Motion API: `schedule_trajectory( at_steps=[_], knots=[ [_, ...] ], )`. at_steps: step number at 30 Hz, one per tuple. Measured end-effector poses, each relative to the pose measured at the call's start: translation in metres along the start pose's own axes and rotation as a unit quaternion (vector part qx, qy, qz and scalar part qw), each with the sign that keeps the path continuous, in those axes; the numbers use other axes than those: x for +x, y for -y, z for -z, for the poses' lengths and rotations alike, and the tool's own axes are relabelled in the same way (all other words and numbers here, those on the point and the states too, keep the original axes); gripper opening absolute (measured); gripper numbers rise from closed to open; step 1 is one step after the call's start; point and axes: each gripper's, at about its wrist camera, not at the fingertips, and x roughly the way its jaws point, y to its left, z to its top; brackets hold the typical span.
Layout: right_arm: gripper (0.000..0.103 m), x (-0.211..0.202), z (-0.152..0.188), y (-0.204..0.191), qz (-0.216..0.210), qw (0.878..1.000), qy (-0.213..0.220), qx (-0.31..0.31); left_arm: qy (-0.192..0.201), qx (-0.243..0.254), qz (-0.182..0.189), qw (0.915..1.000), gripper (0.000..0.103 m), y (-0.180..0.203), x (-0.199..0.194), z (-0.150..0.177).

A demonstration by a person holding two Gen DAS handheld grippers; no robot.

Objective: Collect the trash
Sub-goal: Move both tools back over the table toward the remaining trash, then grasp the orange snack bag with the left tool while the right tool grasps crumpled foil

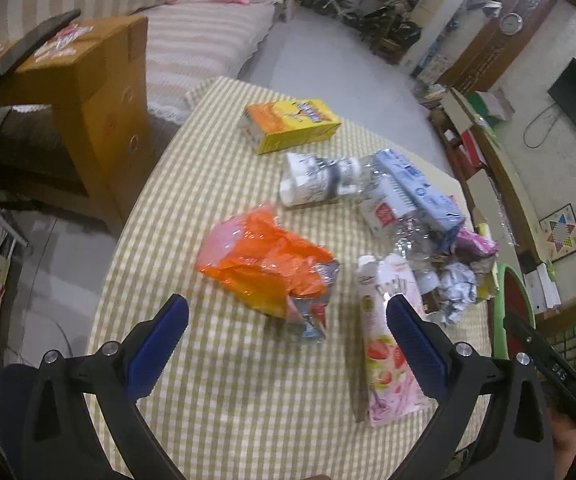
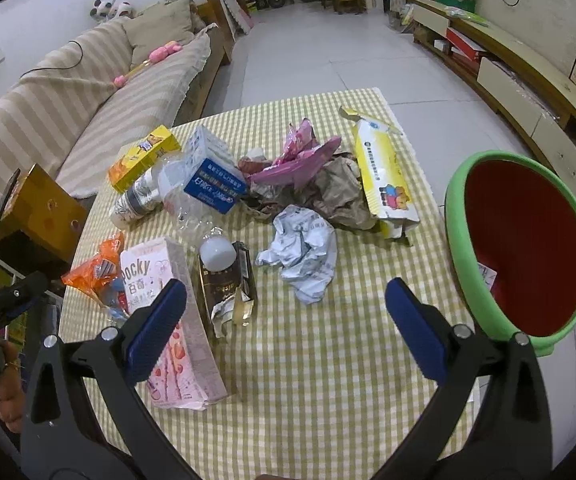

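Trash lies on a table with a yellow checked cloth (image 1: 228,400) (image 2: 327,380). My left gripper (image 1: 288,320) is open and empty, just short of a crumpled orange wrapper (image 1: 264,264) (image 2: 96,268). A pink Pocky box (image 1: 387,344) (image 2: 172,320) lies by its right finger. My right gripper (image 2: 286,304) is open and empty above bare cloth, near a crumpled white paper (image 2: 303,256) (image 1: 457,288). A green bin with a red inside (image 2: 523,248) (image 1: 513,300) stands to its right, with a scrap inside.
Further back lie a yellow box (image 1: 291,124) (image 2: 144,156), a paper cup (image 1: 315,180), a clear plastic bottle (image 2: 184,200), a blue box (image 2: 214,184), pink wrappers (image 2: 299,156), brown paper (image 2: 339,192), a torn yellow carton (image 2: 383,180) and a dark box (image 2: 228,280). A cardboard box (image 1: 100,92) and sofa (image 2: 88,92) stand to the left.
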Motion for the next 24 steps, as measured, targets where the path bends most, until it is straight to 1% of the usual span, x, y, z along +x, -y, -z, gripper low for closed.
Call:
schedule_trajectory(
  at_steps=[2,4,6,10,14,17,24],
  knots=[
    [0.098,0.004,0.000,0.000,0.001,1.000,-0.003,0.001,-0.005,-0.003,-0.003,1.0000,0.095,-0.001,0.004,0.000],
    [0.098,0.010,-0.001,0.001,0.002,1.000,-0.008,0.003,-0.018,-0.005,-0.009,0.9998,0.095,-0.002,0.014,0.000],
    [0.098,0.018,-0.003,0.002,0.002,1.000,-0.015,0.006,-0.035,-0.017,-0.006,0.9992,0.095,-0.005,0.024,0.001],
    [0.098,0.031,-0.005,0.001,0.003,1.000,-0.023,0.008,-0.052,-0.042,0.000,0.9978,0.095,-0.007,0.037,0.002],
    [0.096,0.044,-0.010,0.003,0.006,0.999,-0.030,0.012,-0.061,-0.058,0.001,0.9964,0.095,-0.007,0.049,0.000],
    [0.093,0.055,-0.013,0.008,0.012,0.999,-0.035,0.019,-0.065,-0.058,-0.004,0.9962,0.095,-0.006,0.057,-0.001],
    [0.088,0.079,-0.018,0.012,0.016,0.998,-0.051,0.028,-0.074,-0.072,-0.002,0.9947,0.095,-0.004,0.074,-0.008]
  ],
)
